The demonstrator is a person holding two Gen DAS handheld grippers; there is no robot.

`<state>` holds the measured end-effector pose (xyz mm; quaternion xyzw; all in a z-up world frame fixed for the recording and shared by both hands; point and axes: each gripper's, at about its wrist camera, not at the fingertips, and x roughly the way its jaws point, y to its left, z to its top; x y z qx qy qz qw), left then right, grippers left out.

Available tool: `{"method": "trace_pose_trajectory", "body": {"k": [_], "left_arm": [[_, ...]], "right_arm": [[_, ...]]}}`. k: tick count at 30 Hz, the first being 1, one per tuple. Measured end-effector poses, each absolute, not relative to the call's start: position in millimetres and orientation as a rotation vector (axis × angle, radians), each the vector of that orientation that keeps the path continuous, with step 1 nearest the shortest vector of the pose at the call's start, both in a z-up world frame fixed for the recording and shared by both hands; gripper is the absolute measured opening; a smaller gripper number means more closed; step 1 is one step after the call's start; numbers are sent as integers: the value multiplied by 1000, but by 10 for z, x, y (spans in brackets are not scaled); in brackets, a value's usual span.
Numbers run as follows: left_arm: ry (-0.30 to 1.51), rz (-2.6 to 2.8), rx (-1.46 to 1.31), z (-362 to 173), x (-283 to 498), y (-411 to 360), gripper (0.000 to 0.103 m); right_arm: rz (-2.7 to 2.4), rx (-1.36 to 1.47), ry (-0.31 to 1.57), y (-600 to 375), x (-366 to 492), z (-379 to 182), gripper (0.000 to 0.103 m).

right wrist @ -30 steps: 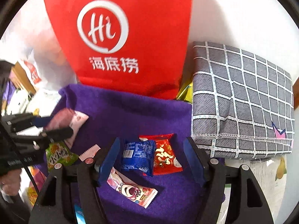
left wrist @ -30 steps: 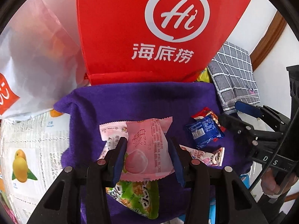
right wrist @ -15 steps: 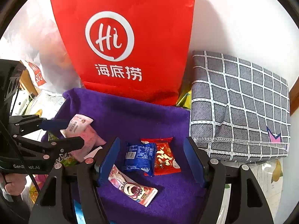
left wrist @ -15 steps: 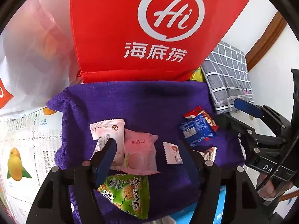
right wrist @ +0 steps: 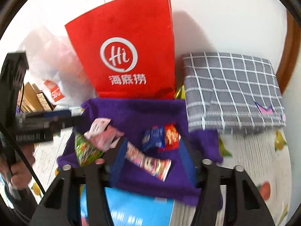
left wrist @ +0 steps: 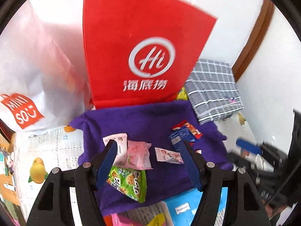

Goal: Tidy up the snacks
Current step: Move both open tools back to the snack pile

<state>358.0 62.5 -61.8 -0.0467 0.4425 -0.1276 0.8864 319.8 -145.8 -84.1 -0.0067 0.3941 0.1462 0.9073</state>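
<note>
Right gripper (right wrist: 150,162) closing over the striped pink wrapper (right wrist: 148,162) at purple cloth's (right wrist: 150,111) near edge, pads not pressing; left gripper (left wrist: 148,162) apart, empty, above pink peach packet (left wrist: 138,155).

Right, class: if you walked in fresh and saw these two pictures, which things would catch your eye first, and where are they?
The tall red paper bag with its white round logo stands upright at the back, against the wall. In front of it lies a purple cloth strewn with small snack packets, among them a pink peach packet and a green packet. A grey checked cloth sits folded to the right of the bag.
</note>
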Motion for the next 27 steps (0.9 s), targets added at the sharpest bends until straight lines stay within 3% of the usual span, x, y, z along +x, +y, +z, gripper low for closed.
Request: {"method": "trace_pose_trajectory", "body": {"k": [8, 20, 27], "left_arm": [[913, -246, -83, -507, 2948, 677, 67], [930, -205, -110, -630, 2098, 873, 67], [919, -181, -117, -682, 1703, 958, 67]], "right_arm": [[310, 3, 830, -1512, 2390, -930, 50], [427, 91, 971, -1425, 1407, -1628, 50], [463, 96, 940, -1275, 994, -1755, 54]]}}
